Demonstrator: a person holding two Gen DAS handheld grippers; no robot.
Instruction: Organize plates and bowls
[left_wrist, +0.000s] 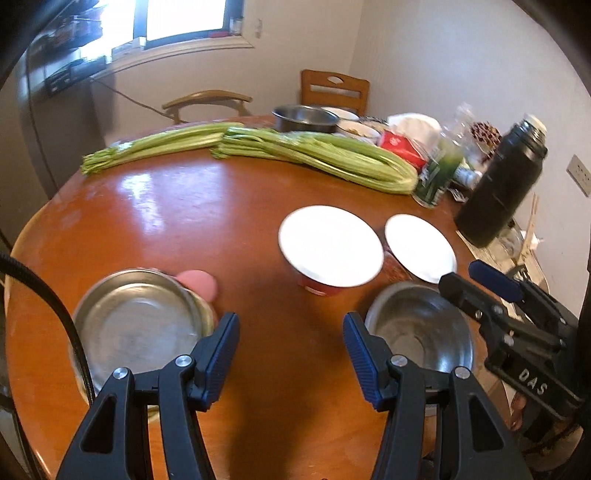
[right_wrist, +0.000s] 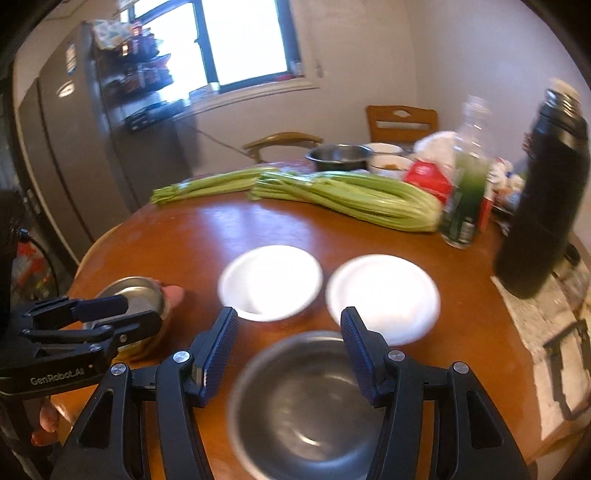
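Two white bowls with red outsides (left_wrist: 328, 245) (left_wrist: 419, 247) stand side by side mid-table, also in the right wrist view (right_wrist: 271, 282) (right_wrist: 382, 295). A steel bowl (left_wrist: 140, 325) sits near left, with a small pink rounded thing (left_wrist: 197, 282) at its far rim. A second steel bowl (left_wrist: 421, 328) (right_wrist: 306, 398) sits near right. My left gripper (left_wrist: 291, 321) (right_wrist: 142, 309) is open over bare table between the steel bowls, its left finger beside the left bowl's rim. My right gripper (right_wrist: 290, 314) (left_wrist: 461, 275) hangs open above the right steel bowl, holding nothing.
Two celery bundles (left_wrist: 321, 155) lie across the round wooden table (left_wrist: 177, 214). A black flask (left_wrist: 502, 184), a green bottle (left_wrist: 439, 173), a red packet and a steel pot (left_wrist: 304, 118) crowd the far right. Chairs stand behind; a fridge (right_wrist: 62, 155) is at left.
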